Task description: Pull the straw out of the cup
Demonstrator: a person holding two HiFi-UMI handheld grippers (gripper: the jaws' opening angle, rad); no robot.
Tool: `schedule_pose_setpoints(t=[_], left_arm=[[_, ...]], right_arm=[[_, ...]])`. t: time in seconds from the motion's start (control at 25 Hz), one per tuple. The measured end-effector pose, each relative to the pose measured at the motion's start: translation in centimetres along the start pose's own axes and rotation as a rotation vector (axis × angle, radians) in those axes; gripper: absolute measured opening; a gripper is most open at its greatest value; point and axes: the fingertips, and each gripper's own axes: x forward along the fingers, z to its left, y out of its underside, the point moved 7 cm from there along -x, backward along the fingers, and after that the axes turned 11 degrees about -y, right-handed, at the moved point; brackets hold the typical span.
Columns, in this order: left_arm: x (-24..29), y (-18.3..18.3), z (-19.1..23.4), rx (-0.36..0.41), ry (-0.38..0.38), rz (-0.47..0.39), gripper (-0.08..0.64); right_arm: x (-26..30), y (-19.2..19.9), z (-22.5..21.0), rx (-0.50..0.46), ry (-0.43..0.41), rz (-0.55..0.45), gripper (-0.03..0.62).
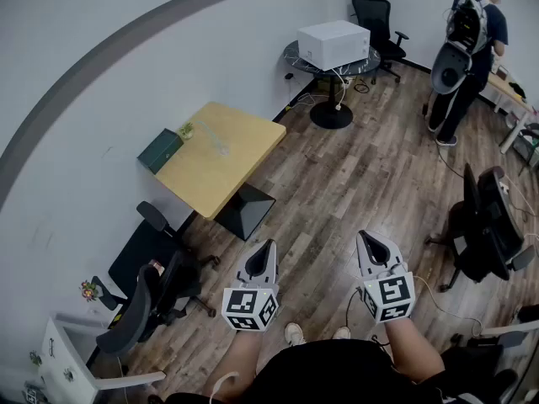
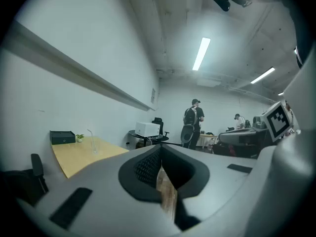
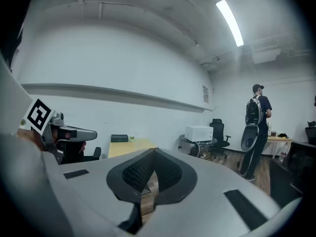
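Left gripper view: the jaws of the left gripper (image 2: 160,153) are closed tip to tip, with nothing between the ribbed pads; only floor shows through the gap behind the tips. The right gripper (image 3: 154,155) is likewise fully closed and empty. In the head view both are held side by side in front of the person's body, aimed roughly level across the room. This reads as a carrying posture, not a reach.

The clear plastic cup (image 2: 94,146) stands upright on the square light-wood table (image 1: 248,133), toward the wall side, and the thin pale straw (image 2: 90,134) rises from it with a bent top. Cup and straw are well apart from both grippers, so the task has not begun. Judgement: the approach comes first, and then the jaws must be opened.

Beside the cup, against the wall, lie a dark green rectangular box (image 1: 160,150) and a small green plant (image 1: 185,130). Both are close enough to the cup to call for care during the pull.

The brown plank floor (image 1: 354,183) between the person and the table is open. Two black office chairs (image 1: 156,280) crowd the table's near left corner, so the side nearest the person looks the easier one to approach. A person wearing a backpack (image 1: 467,45) and a white box on a round dark table (image 1: 334,43) are far off and do not obstruct.
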Motion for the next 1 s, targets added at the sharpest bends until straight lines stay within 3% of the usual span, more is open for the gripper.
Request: schedule_pose_setpoints(t=[0.48, 0.84, 1.0], left_arm=[[-1.8, 0.8, 1.9, 0.032, -0.03, 0.041, 0.02], [-2.1, 1.4, 5.2, 0.032, 0.05, 0.075, 0.02], [-1.6, 1.1, 7.2, 0.056, 0.056, 0.081, 0.02]], right_arm=[[0.4, -0.1, 2.0, 0.015, 0.004, -0.006, 0.017], [3.8, 0.2, 4.8, 0.016, 0.01, -0.021, 0.021], [5.4, -0.3, 6.0, 0.01, 0.017, -0.024, 0.066]])
